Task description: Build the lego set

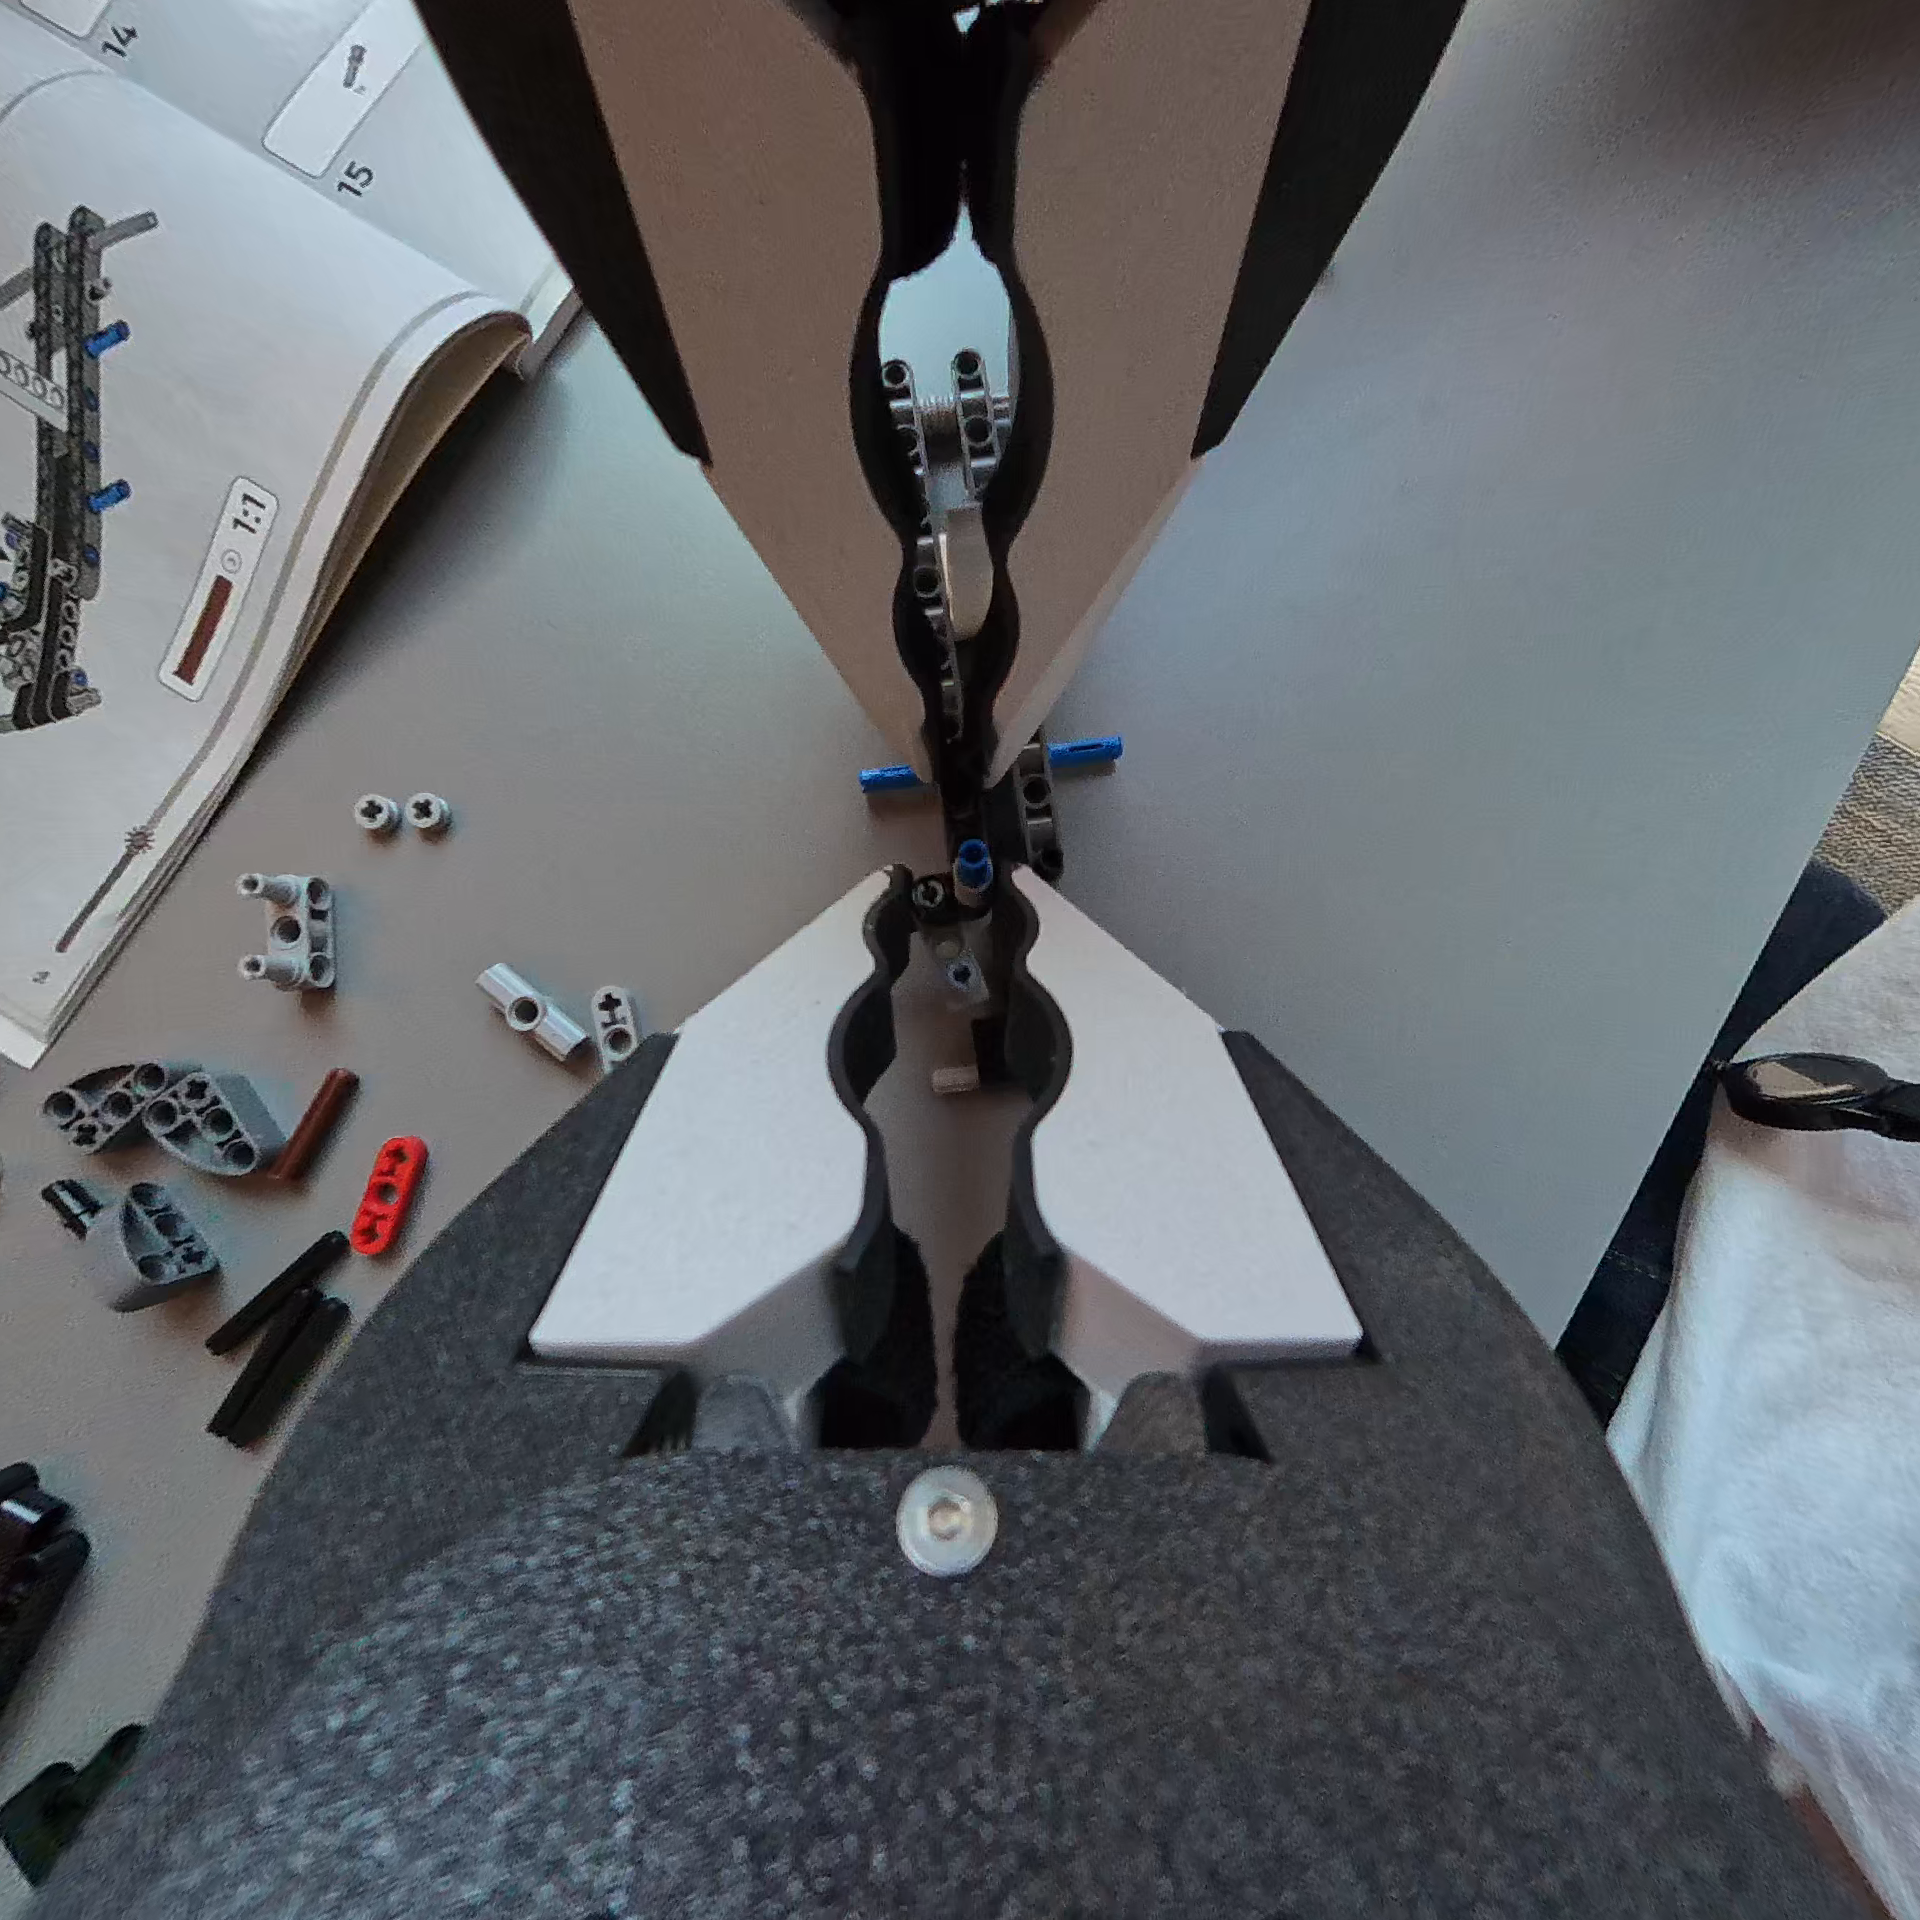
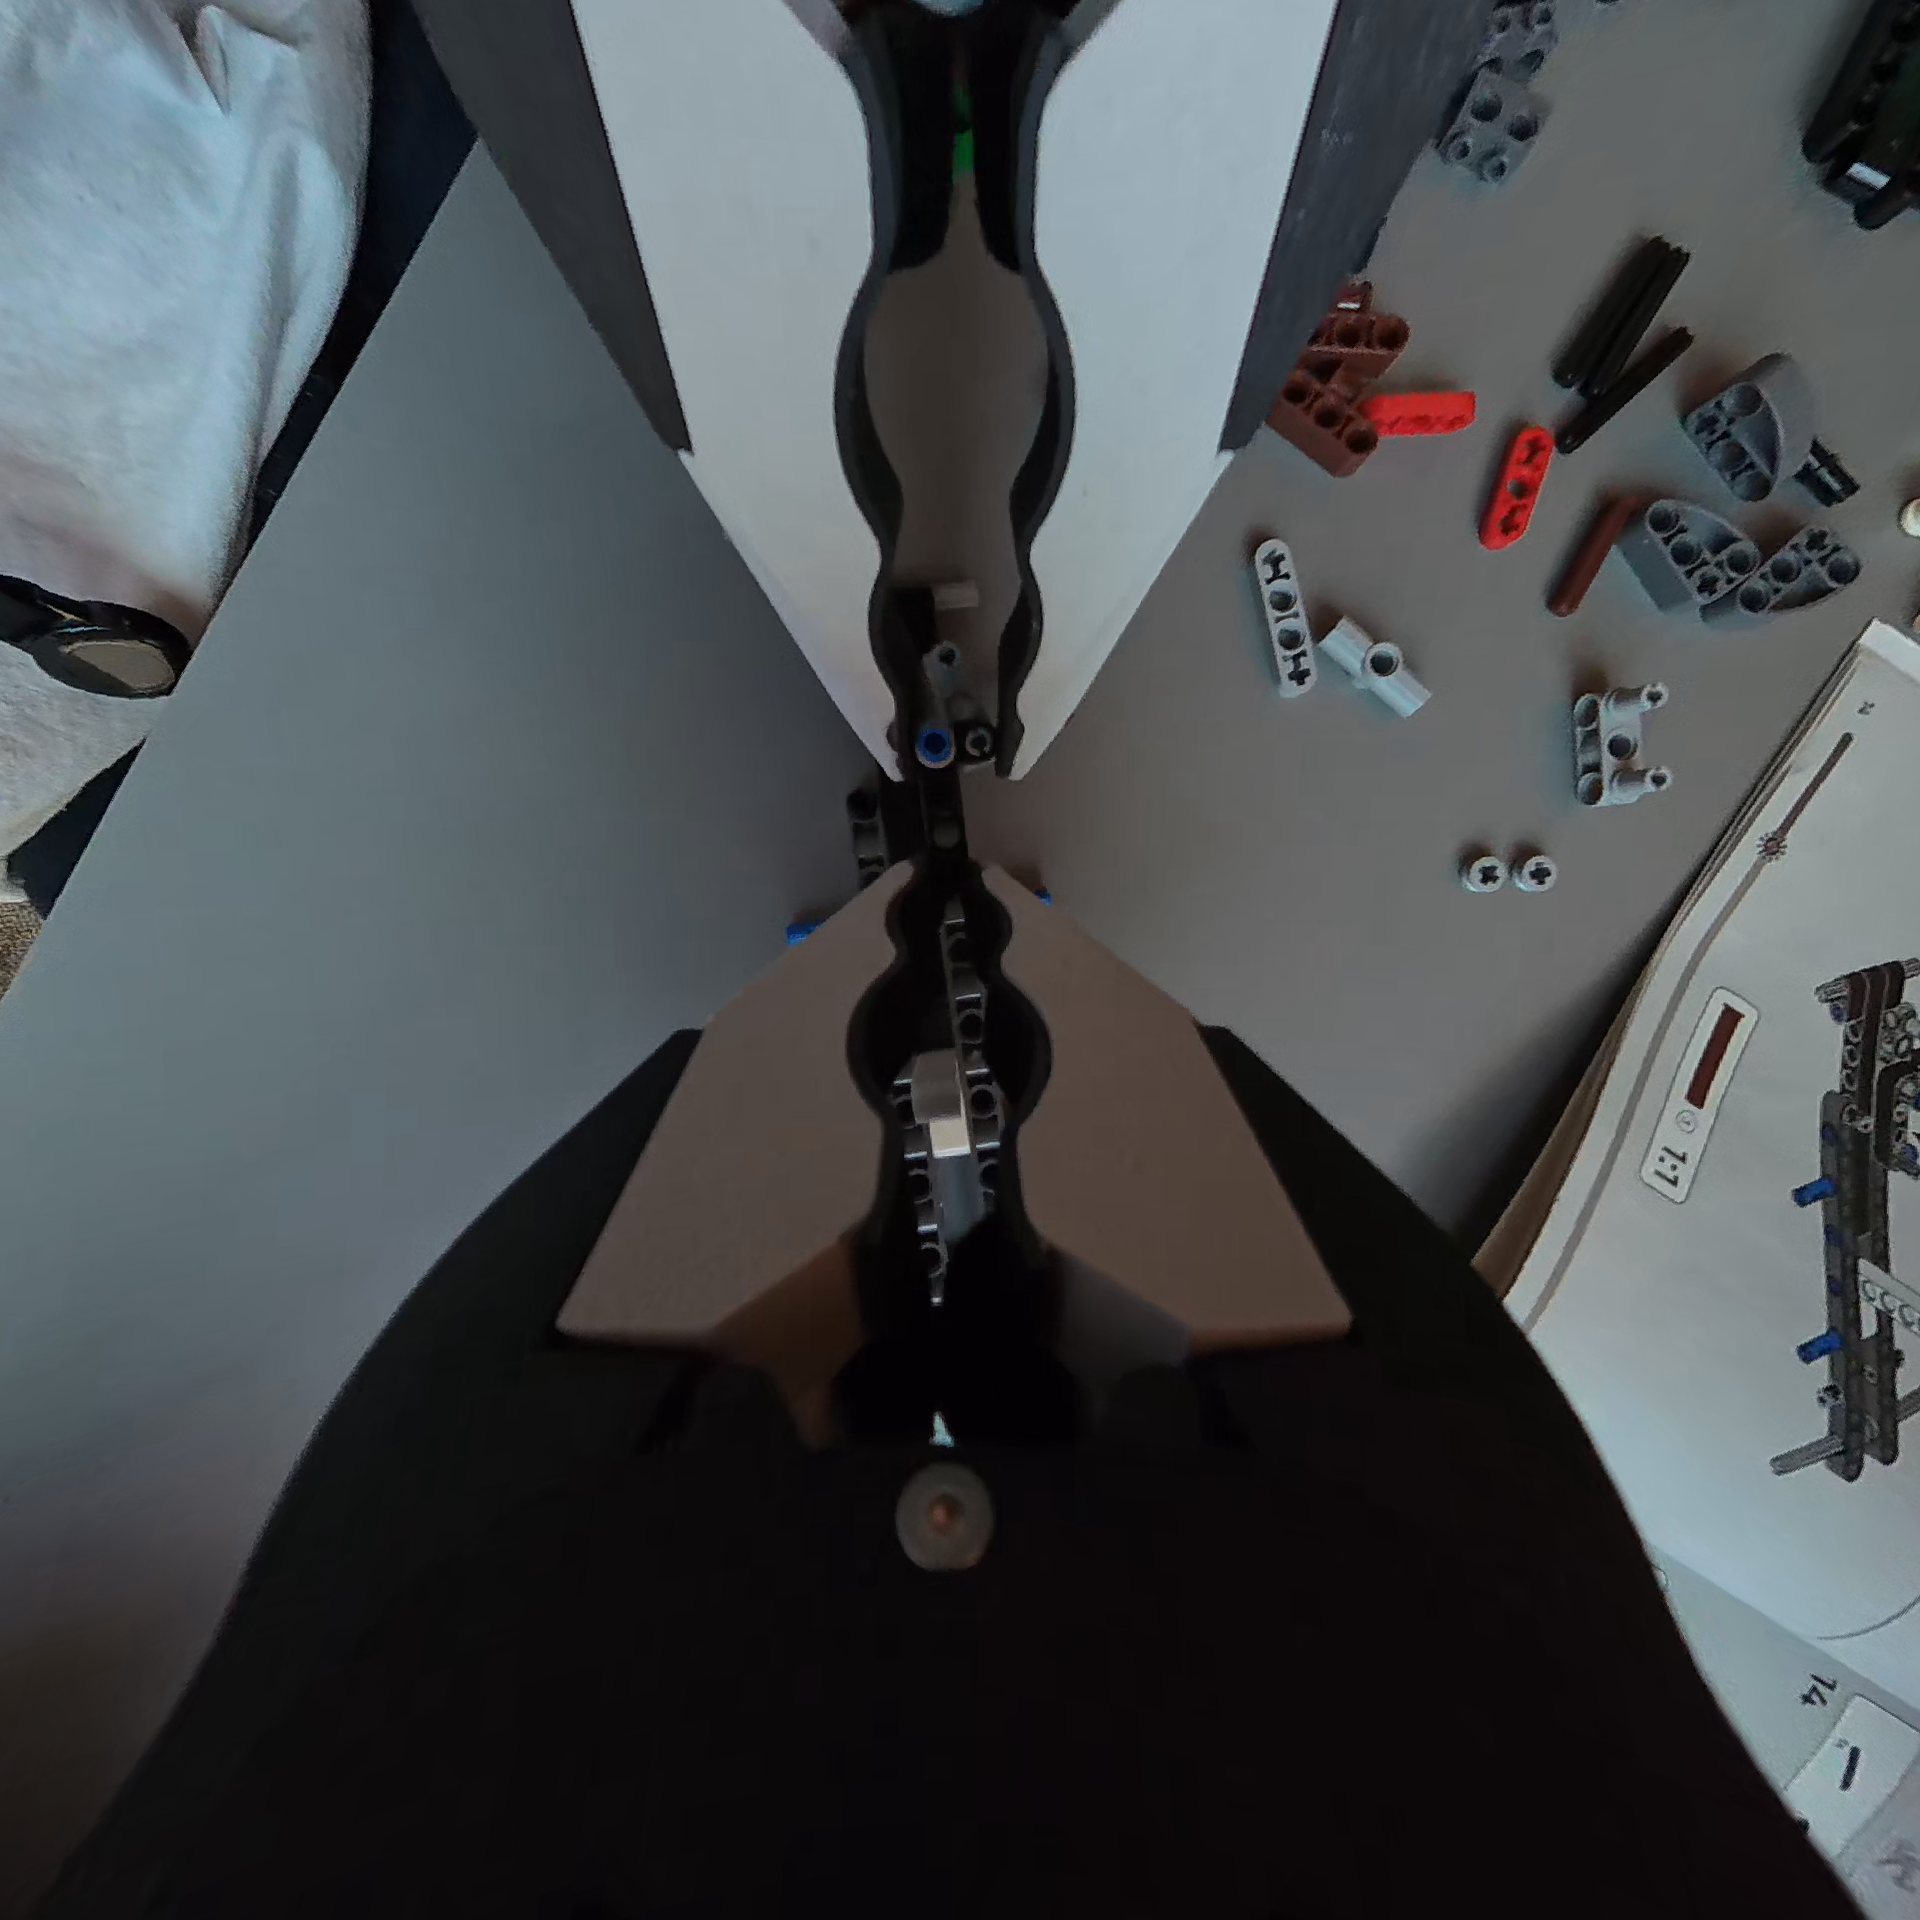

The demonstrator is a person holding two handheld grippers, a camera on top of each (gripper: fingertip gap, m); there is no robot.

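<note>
A long black and dark grey lego beam assembly (image 1: pixel 977 800) with blue pins (image 1: pixel 1086 750) is held above the grey table (image 1: pixel 1403 623), spanning both grippers. My left gripper (image 1: pixel 956 883) is shut on one end, where a blue pin (image 1: pixel 971 862) and a small grey piece show between its fingers. My right gripper (image 1: pixel 956 764) faces it tip to tip and is shut on the other end. In the right wrist view, my right gripper (image 2: pixel 935 873) grips the grey beams (image 2: pixel 961 1039), and the left gripper (image 2: pixel 940 769) comes in from the top.
Loose parts lie on the table: a red thin beam (image 1: pixel 388 1195), a brown axle (image 1: pixel 317 1122), black axles (image 1: pixel 275 1320), grey curved pieces (image 1: pixel 166 1117), grey bushes (image 1: pixel 400 812), brown beams (image 2: pixel 1340 384). An open instruction booklet (image 1: pixel 208 416) lies beyond them. A person in white (image 1: pixel 1818 1351) sits at the table edge. The tips of both grippers are at nearly the same place. About 12 cm separates my left fingertips from the brown axle (image 1: pixel 317 1122). It turns up in the right wrist view (image 2: pixel 1591 559) as well.
</note>
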